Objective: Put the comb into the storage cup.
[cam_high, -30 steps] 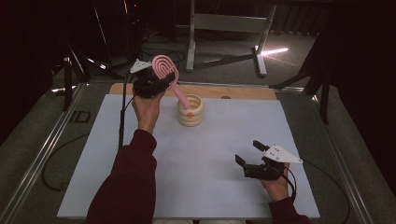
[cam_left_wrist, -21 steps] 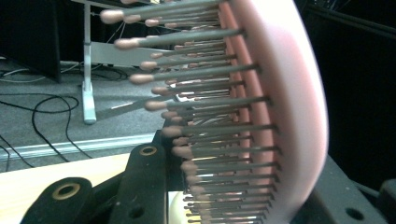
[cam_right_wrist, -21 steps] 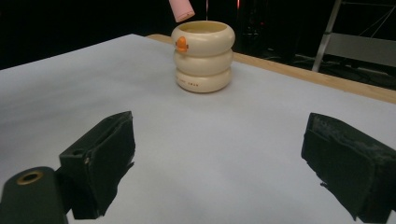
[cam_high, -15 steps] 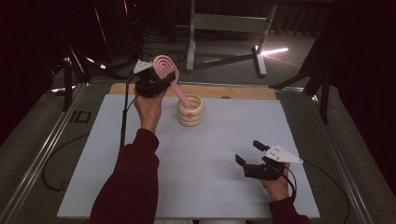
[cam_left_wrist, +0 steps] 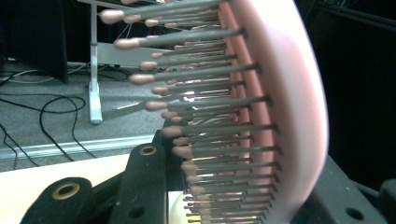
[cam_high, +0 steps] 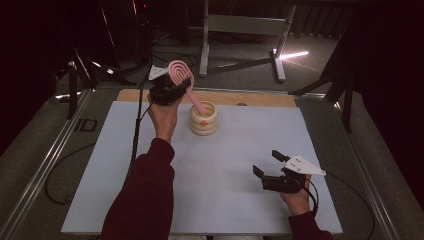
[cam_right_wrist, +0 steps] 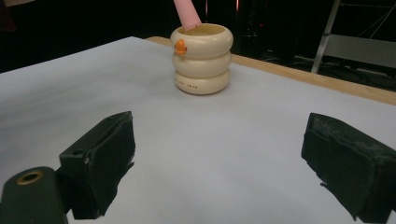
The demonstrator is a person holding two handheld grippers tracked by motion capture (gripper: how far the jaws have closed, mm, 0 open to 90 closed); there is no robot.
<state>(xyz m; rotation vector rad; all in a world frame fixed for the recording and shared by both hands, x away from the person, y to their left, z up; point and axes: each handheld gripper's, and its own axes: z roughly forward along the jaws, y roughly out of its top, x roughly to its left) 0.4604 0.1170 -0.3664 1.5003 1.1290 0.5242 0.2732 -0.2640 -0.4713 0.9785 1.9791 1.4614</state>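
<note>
Hairbrush (cam_high: 182,82) tilted — handle down in holder (cam_high: 203,118).

The cream ringed holder (cam_right_wrist: 201,58) carries a short line of small dark print low on its bottom ring, seen in the right gripper view, but the letters are too small and blurred to read. Above it sits a small orange duck-like emblem (cam_right_wrist: 180,46), which bears no lettering. Nothing else carries readable text.

Close up, a pink hairbrush (cam_left_wrist: 285,107) clamped between black jaws, bristles (cam_left_wrist: 205,121) pointing toward nine o'clock. Beyond, at ten o'clock, grey floor with cables (cam_left_wrist: 42,116).
</note>
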